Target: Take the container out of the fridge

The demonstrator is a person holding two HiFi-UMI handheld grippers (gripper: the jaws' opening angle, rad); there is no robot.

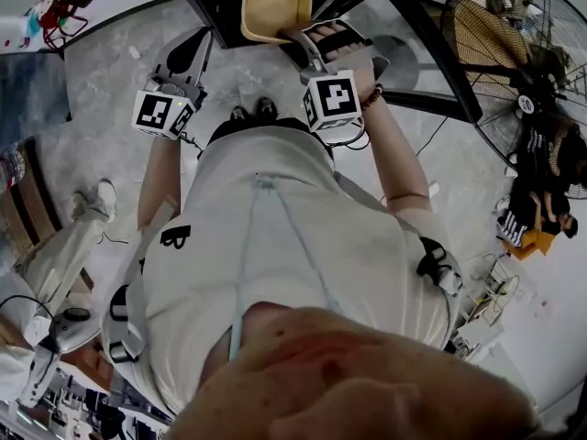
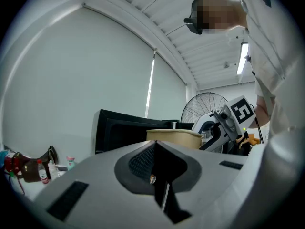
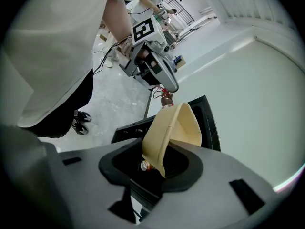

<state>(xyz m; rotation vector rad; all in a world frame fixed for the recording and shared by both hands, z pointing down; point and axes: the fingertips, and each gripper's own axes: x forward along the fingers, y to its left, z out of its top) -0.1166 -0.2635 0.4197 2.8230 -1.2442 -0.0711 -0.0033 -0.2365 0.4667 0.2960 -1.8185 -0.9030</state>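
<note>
**Insp. A:** Container [image 1: 275, 3] status?

**Insp. B:** Beige, open-topped, held off the ground just in front of the black fridge [image 2: 124, 130]. Right gripper [image 3: 155, 163] has its jaws clamped on the near wall. Interior shows bare beige wall only.

**A:** Left gripper [image 2: 155, 175]?

**B:** Jaws together, nothing between them. It is held apart from the container, to its left.

**A:** Anything obscured?

**B:** Far end of the container is cut off at the top edge in head view. Its floor is not visible in either gripper view. Can't tell whether it is fully clear of the fridge opening.

**A:** Orientation?

**B:** Mouth up, rim approx. level per left gripper view. Body extends away from the right jaws toward the fridge. Long axis can't be confirmed.
</note>
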